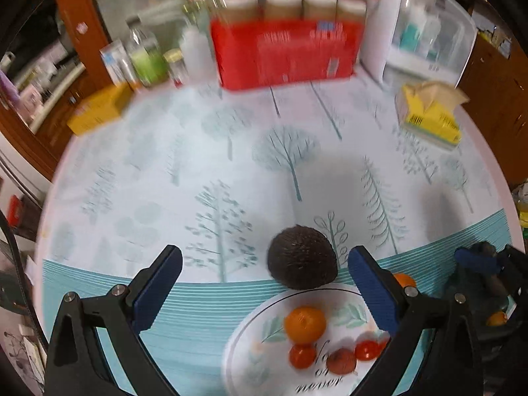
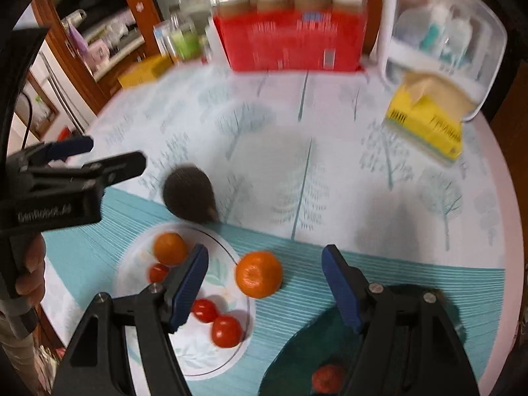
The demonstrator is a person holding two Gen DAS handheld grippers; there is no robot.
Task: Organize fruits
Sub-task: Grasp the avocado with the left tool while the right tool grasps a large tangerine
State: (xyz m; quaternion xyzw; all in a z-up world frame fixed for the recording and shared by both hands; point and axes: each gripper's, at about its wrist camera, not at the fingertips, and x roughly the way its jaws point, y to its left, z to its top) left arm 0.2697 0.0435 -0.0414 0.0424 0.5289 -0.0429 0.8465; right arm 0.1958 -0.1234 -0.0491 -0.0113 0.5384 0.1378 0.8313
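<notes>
A white leaf-print plate (image 1: 264, 373) (image 2: 198, 356) holds a mandarin (image 1: 305, 325) (image 2: 170, 247) and three small tomatoes (image 1: 341, 361) (image 2: 226, 330). A dark avocado (image 1: 302, 257) (image 2: 189, 198) lies on the tablecloth at the plate's far rim. My left gripper (image 1: 264, 280) (image 2: 115, 153) stands open over that spot, touching nothing. A second mandarin (image 2: 259, 274) sits on the cloth just right of the plate. It shows between the wide-open fingers of my right gripper (image 2: 265, 283) (image 1: 491, 257), with no pad on it. A dark green dish (image 2: 297, 343) below holds a red fruit (image 2: 326, 378).
Along the back of the round table stand a red basket of jars (image 1: 283, 52) (image 2: 290, 43), a clear storage box (image 2: 442, 43), bottles (image 1: 148, 56) and a yellow box (image 1: 99, 109). A yellow tissue pack (image 1: 429, 115) (image 2: 425, 118) lies at the right. A hand (image 2: 29, 270) holds the left gripper.
</notes>
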